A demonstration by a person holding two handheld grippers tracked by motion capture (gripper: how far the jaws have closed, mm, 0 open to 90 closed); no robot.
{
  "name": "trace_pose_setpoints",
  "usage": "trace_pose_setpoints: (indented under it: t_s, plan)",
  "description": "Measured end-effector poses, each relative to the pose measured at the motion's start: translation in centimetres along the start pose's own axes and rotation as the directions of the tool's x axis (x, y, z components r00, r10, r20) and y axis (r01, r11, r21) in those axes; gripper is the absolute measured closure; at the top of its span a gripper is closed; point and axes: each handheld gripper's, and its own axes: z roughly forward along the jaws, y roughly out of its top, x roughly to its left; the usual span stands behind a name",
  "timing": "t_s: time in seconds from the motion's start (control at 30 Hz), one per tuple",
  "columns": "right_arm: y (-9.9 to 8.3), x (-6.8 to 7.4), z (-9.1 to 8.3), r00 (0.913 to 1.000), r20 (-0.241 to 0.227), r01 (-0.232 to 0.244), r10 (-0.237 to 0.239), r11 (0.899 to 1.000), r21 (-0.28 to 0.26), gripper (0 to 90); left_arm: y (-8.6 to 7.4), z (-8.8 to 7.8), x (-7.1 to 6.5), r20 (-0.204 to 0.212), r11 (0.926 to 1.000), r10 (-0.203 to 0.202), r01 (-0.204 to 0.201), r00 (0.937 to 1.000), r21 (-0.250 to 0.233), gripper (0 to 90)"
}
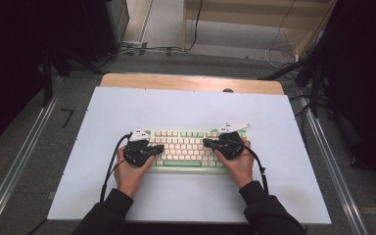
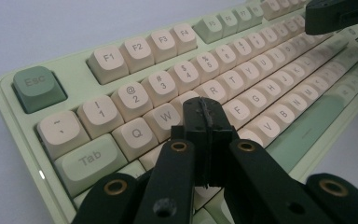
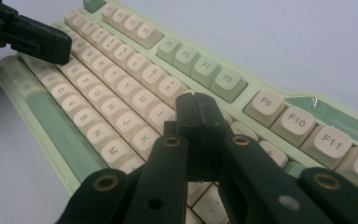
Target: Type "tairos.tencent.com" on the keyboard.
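A pale green keyboard (image 1: pixel 188 148) with cream keys lies on the white table (image 1: pixel 186 107). My left gripper (image 1: pixel 157 148) hovers over its left side, jaws pressed together and empty, tips above the keys near W and E (image 2: pixel 204 109). My right gripper (image 1: pixel 208 143) hovers over the right side, also shut with nothing held, tips above the keys near O and P (image 3: pixel 196 108). The keyboard (image 2: pixel 121 84) runs away to the upper right in the left gripper view, where the right gripper (image 2: pixel 340 16) shows at the top right. In the right gripper view the keyboard (image 3: pixel 121 79) runs to the upper left, with the left gripper (image 3: pixel 42 39) there.
The white table top leaves bare surface all around the keyboard. A wooden board (image 1: pixel 191 82) edges the far side. Metal rails (image 1: pixel 19 161) run along both sides on the grey floor, with cables (image 1: pixel 142 49) and dark equipment stands beyond.
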Motion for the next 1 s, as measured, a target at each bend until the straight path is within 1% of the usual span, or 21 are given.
trace_pose_setpoints:
  t_s: [0.03,0.13,0.27,0.4,0.47,0.53,0.57,0.67,1.0]
  plan:
    - [0.0,0.0,0.0,1.0,0.0,0.0,0.0,1.0,0.0,87.6,-0.03,0.08,0.01,-0.009,0.9999,0.008,-0.008,0.9999,0.01,90.0]
    - [-0.03,-0.01,0.03,1.0,0.0,0.002,-0.002,1.0,0.002,87.6,-0.04,0.07,0.04,-0.007,1.0,0.007,-0.007,0.9999,0.007,90.0]
    - [-0.02,0.01,-0.05,1.0,0.0,0.0,0.0,1.0,0.001,87.6,0.04,-0.27,0.06,0.007,0.9998,-0.005,0.005,1.0,-0.021,90.0]
    - [-0.05,-0.02,-0.25,1.0,0.001,0.0,0.0,1.0,0.0,87.6,0.12,-0.55,0.07,0.002,0.9988,-0.005,0.005,1.0,-0.048,90.0]
    - [-0.08,-0.02,-0.33,1.0,0.0,0.0,0.0,1.0,-0.001,87.6,0.12,-0.65,0.11,0.0,0.9986,-0.005,0.005,1.0,-0.053,90.0]
    - [-0.11,0.03,-0.43,1.0,-0.002,-0.002,0.002,1.0,0.001,87.6,0.12,-0.73,0.19,0.007,0.998,-0.013,0.013,0.9999,-0.063,90.0]
    - [-0.13,0.04,-0.48,1.0,-0.002,0.005,-0.005,1.0,0.0,87.6,0.11,-0.76,0.25,0.008,0.9977,-0.016,0.016,0.9998,-0.066,90.0]
    - [-0.17,0.2,-0.66,1.0,-0.005,0.003,-0.003,1.0,-0.004,87.6,0.06,-0.79,0.37,0.01,0.9971,-0.026,0.027,0.9996,-0.071,90.0]
    - [-0.61,0.34,-0.84,1.0,-0.005,0.002,-0.002,1.0,0.001,87.6,0.06,-0.81,0.39,0.011,0.997,-0.027,0.028,0.9996,-0.073,90.0]
